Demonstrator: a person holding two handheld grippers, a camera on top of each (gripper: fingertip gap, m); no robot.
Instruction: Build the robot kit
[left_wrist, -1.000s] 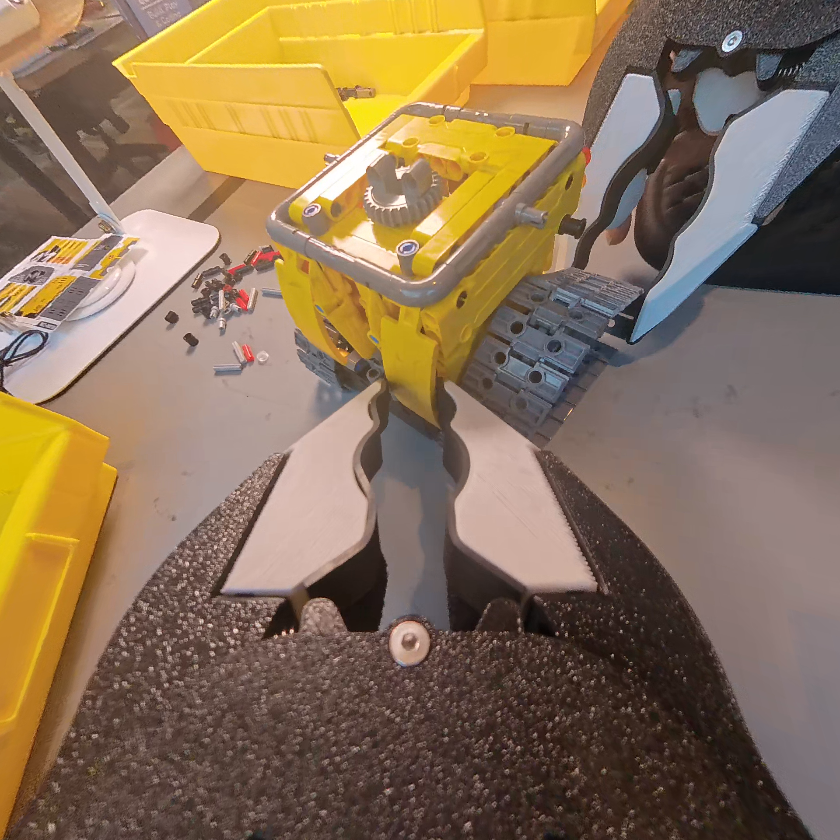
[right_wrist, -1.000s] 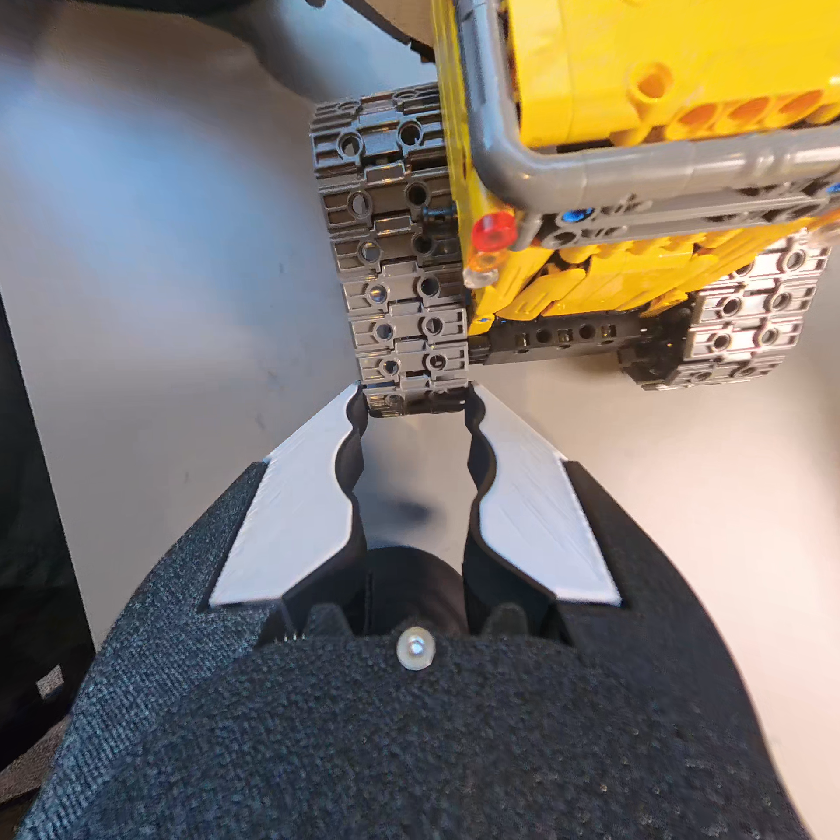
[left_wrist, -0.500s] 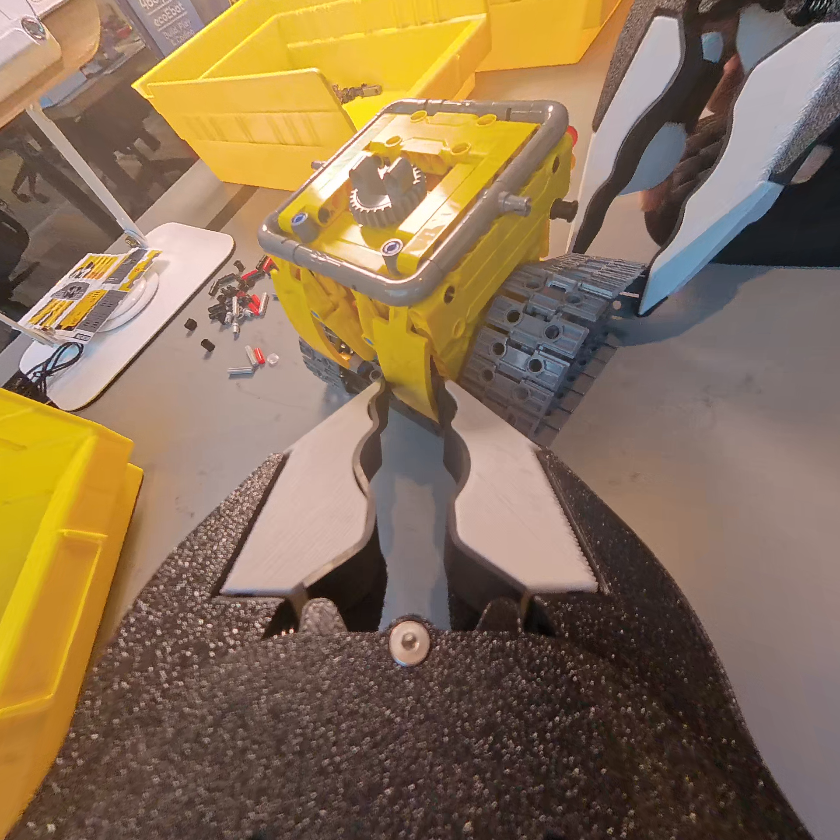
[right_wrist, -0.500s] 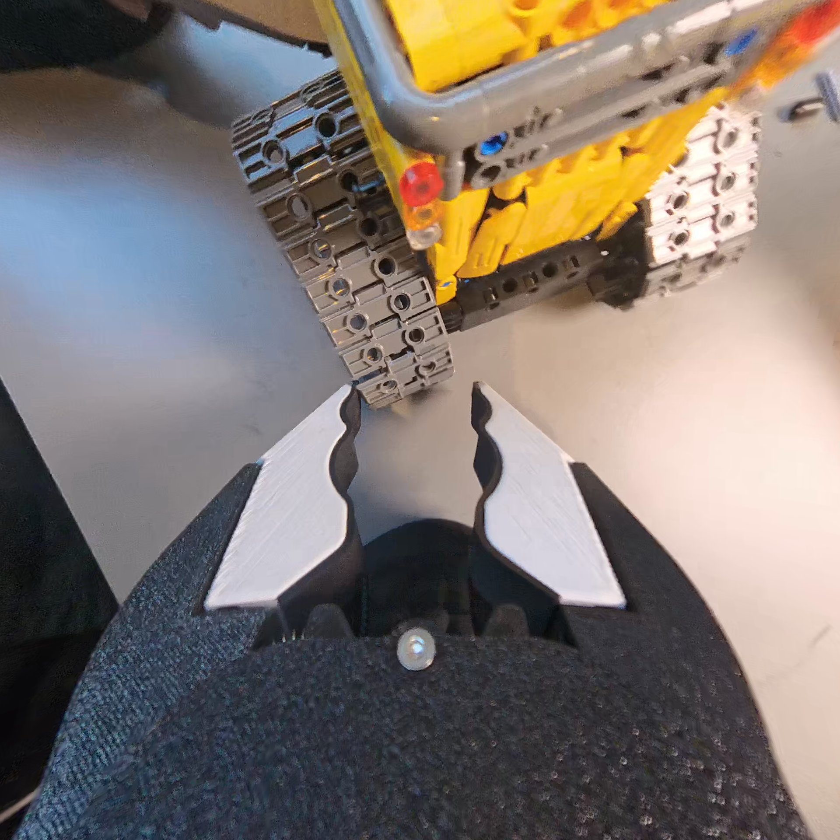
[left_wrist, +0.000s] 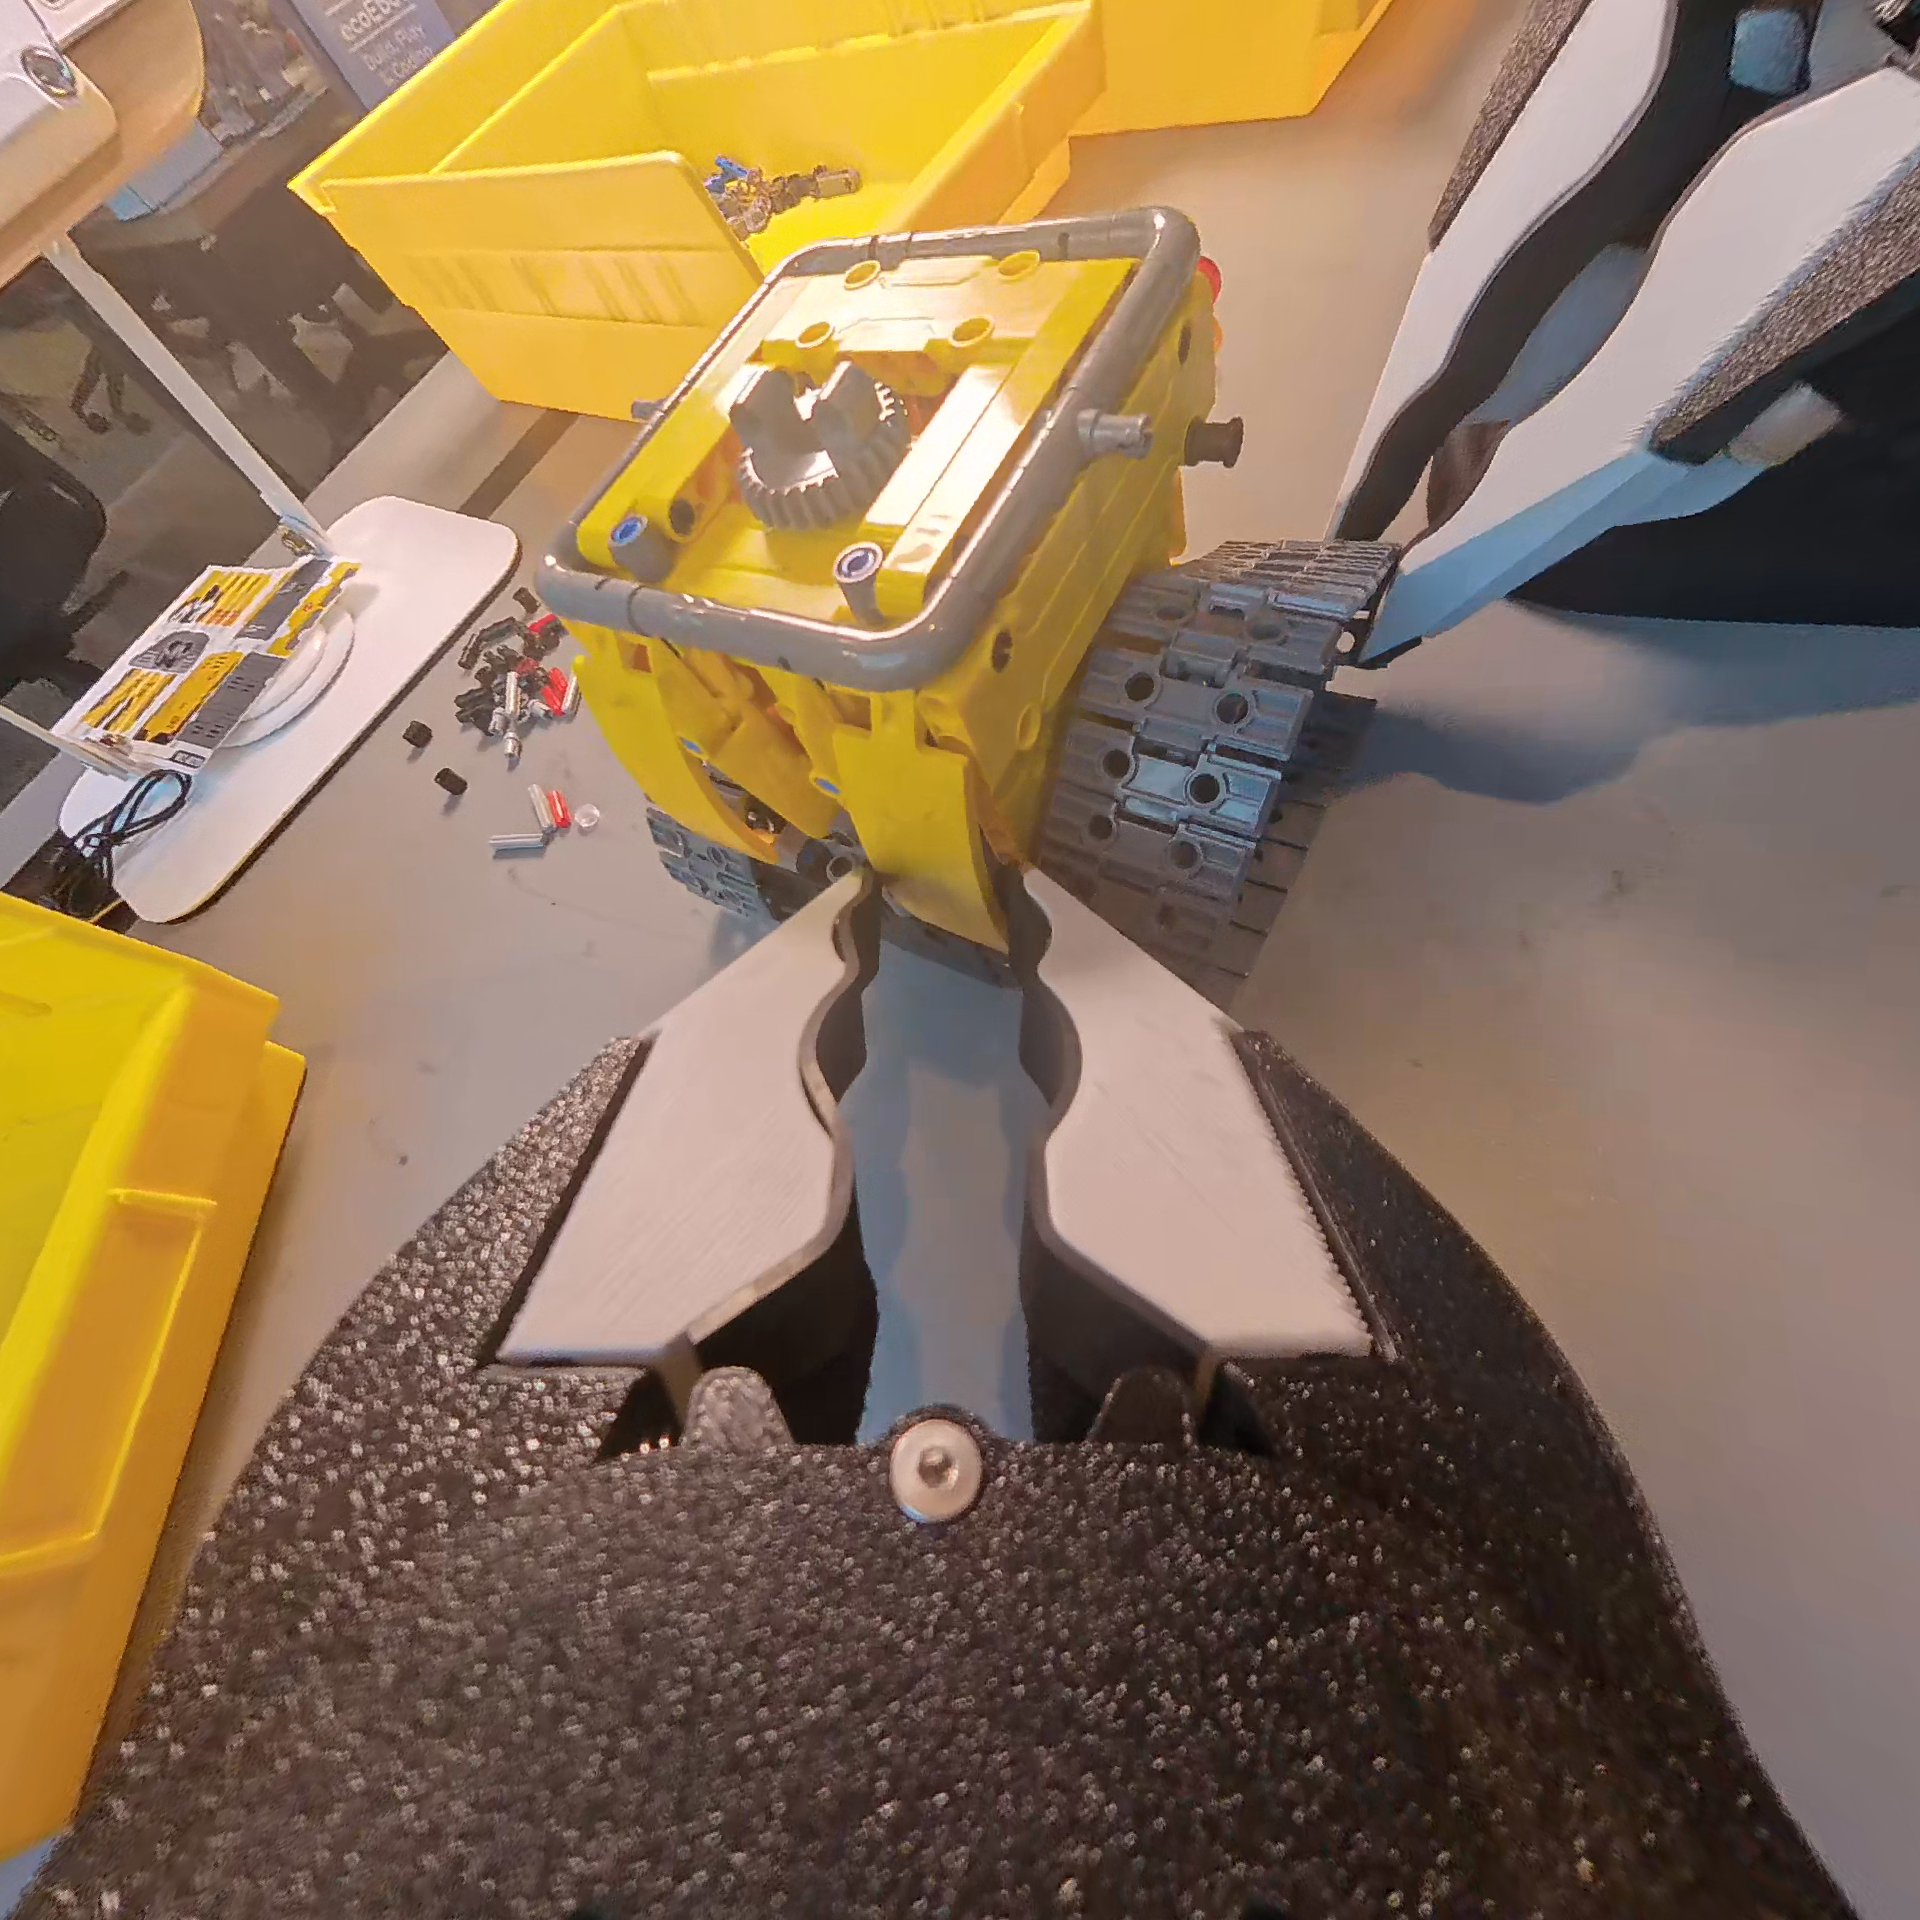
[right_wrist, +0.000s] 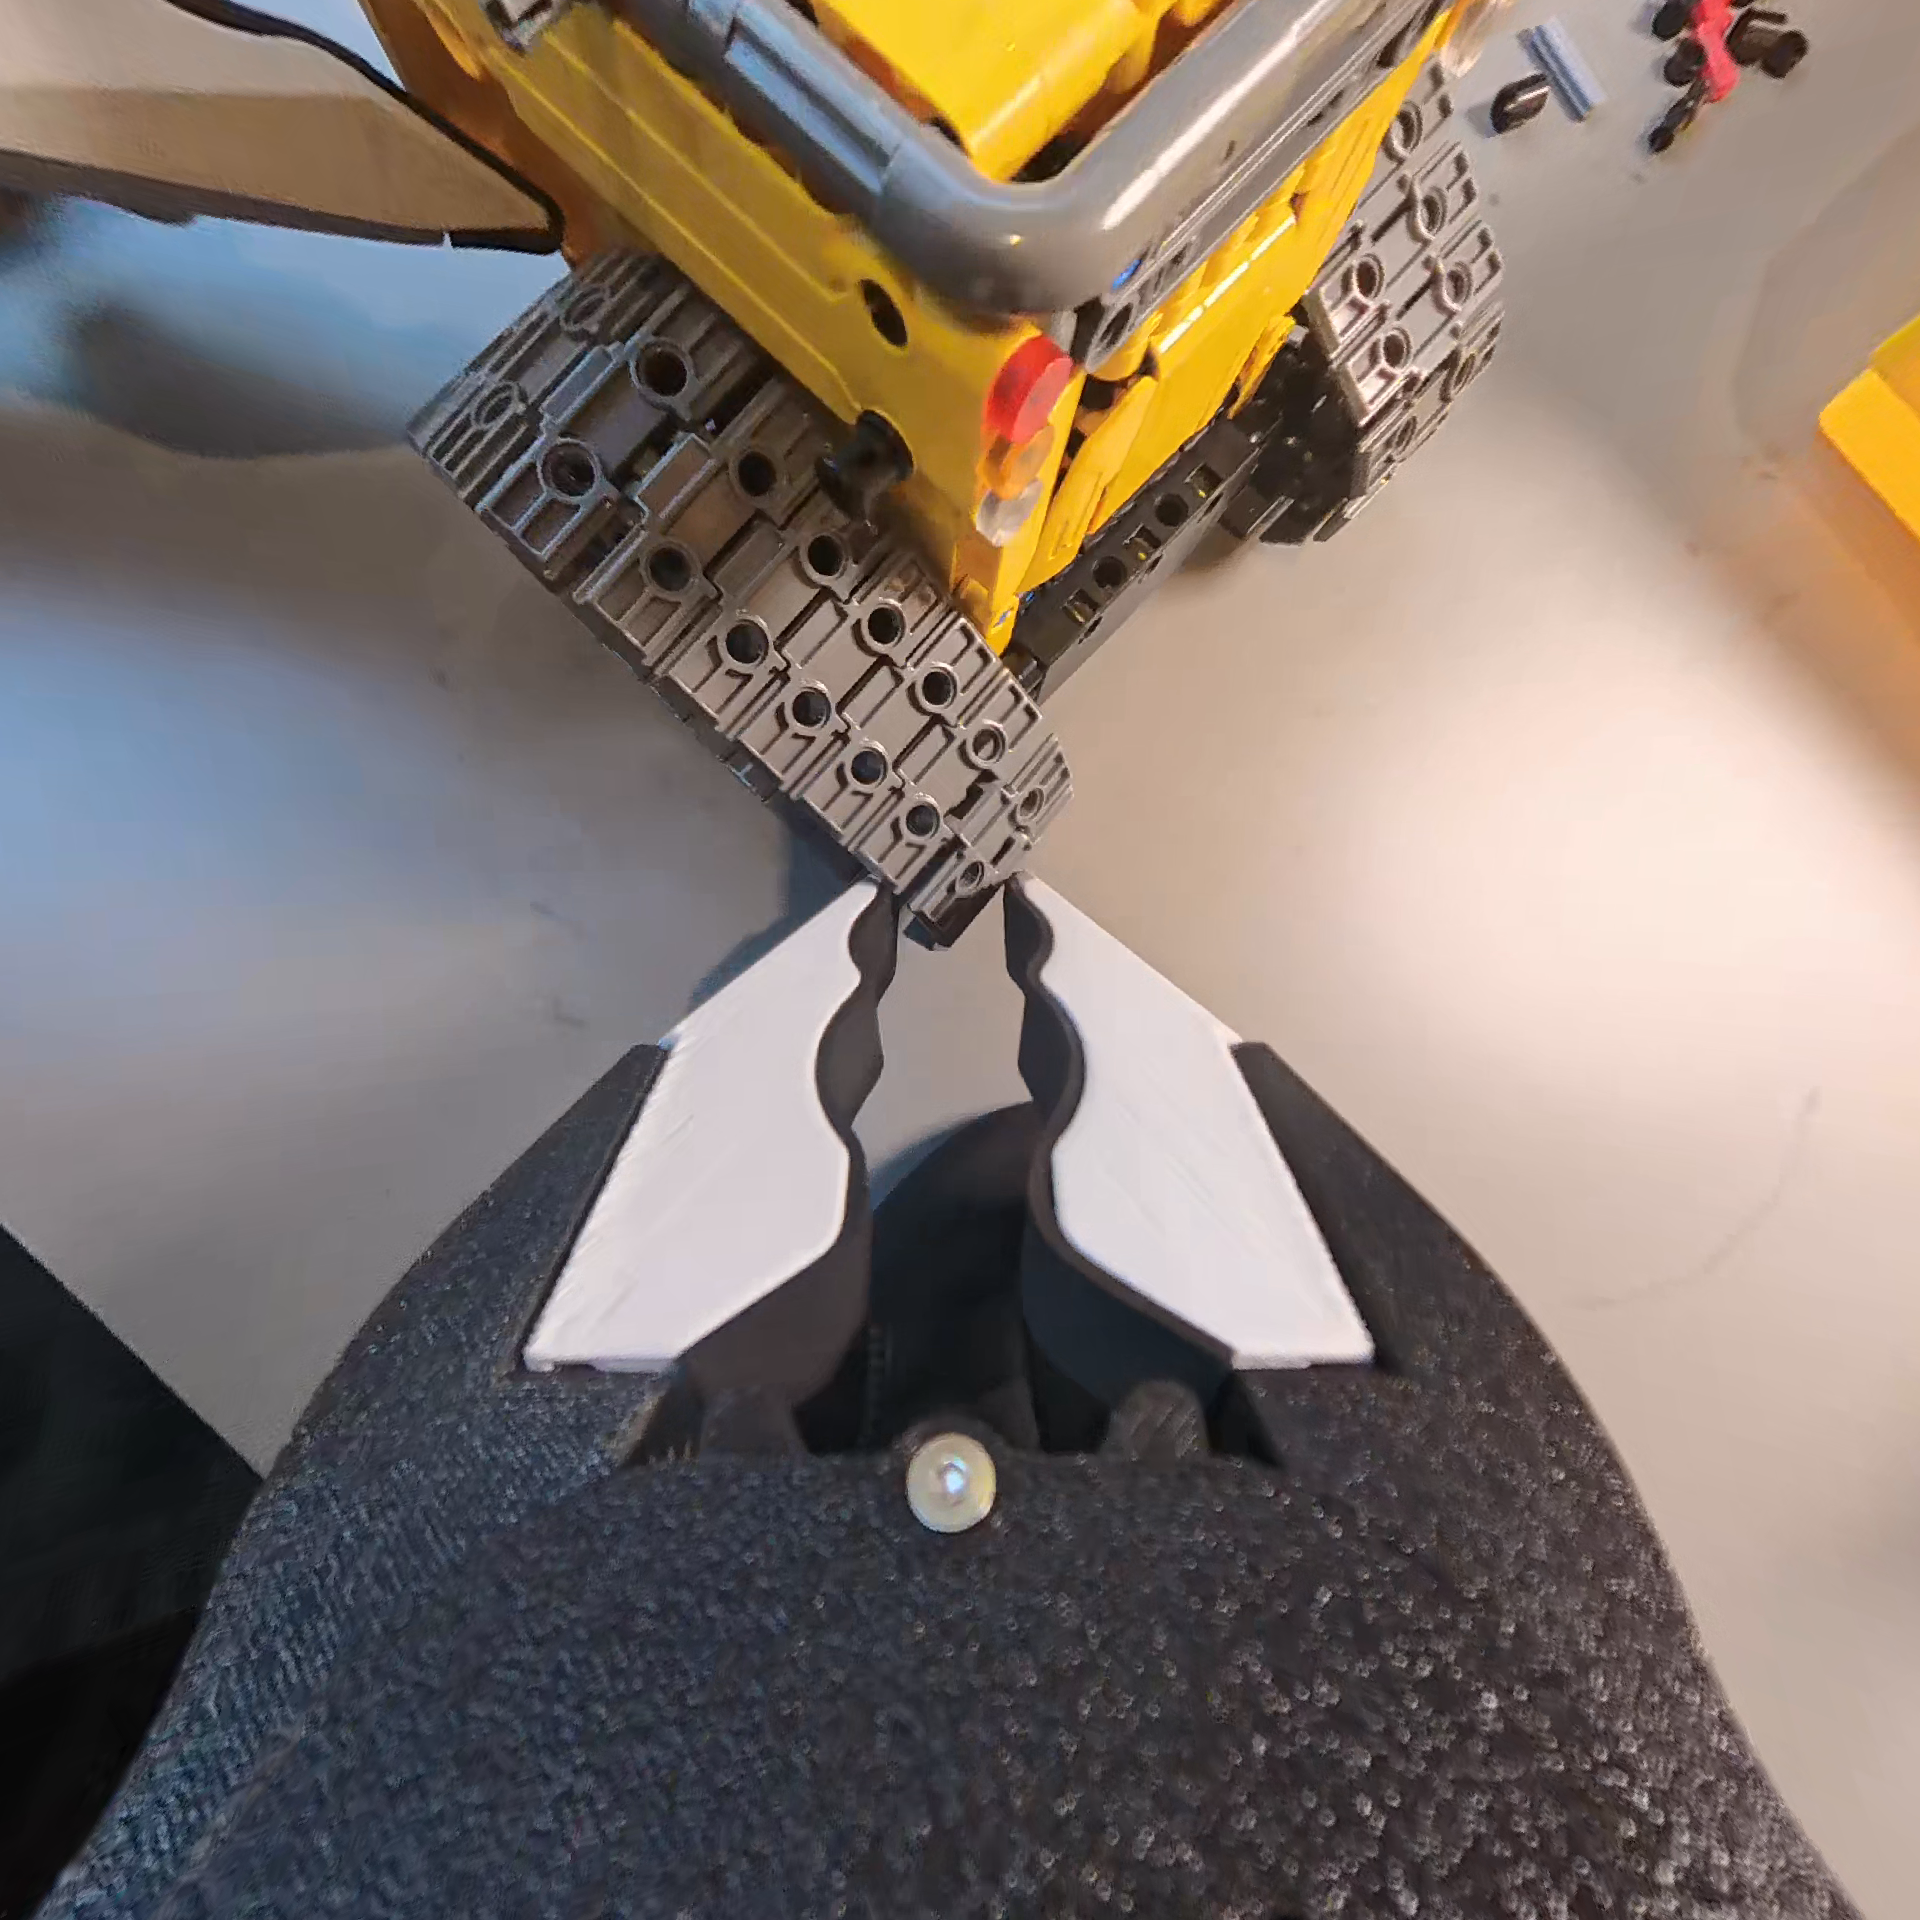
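Your left gripper (left_wrist: 940, 904) is narrowed onto a yellow fin (left_wrist: 920, 821) at the near end of the model (left_wrist: 883, 520), one finger on each side; the grip looks closed on it. The model, a yellow tracked vehicle with a grey rail round its top and a gear (left_wrist: 810, 457) in the middle, stands on the grey table (left_wrist: 1558, 1039) straight ahead of that gripper, its long axis running away from you and slightly to the right.

Your right gripper (right_wrist: 945, 904) comes at it from the other end. Its fingers stand narrow about the end corner of the grey track (right_wrist: 810, 665); the left fingertip (right_wrist: 868, 914) seems to touch, but whether the pair actually pinches the track, you cannot tell. In that view the track runs up and left from the tips, with a red stud (right_wrist: 1029, 390) on the yellow body above it.

So the left gripper has the firmer hold, and the right one is merely at the track's end.

A large yellow bin (left_wrist: 623, 208) sits beyond the model, with a small cluster of dark parts inside near its far wall. A second yellow bin (left_wrist: 114, 1247) is at your near left; its contents are out of sight. Loose pins (left_wrist: 514, 696) lie scattered on the table left of the model, beside a white base (left_wrist: 343, 665) carrying a printed booklet (left_wrist: 208, 655).
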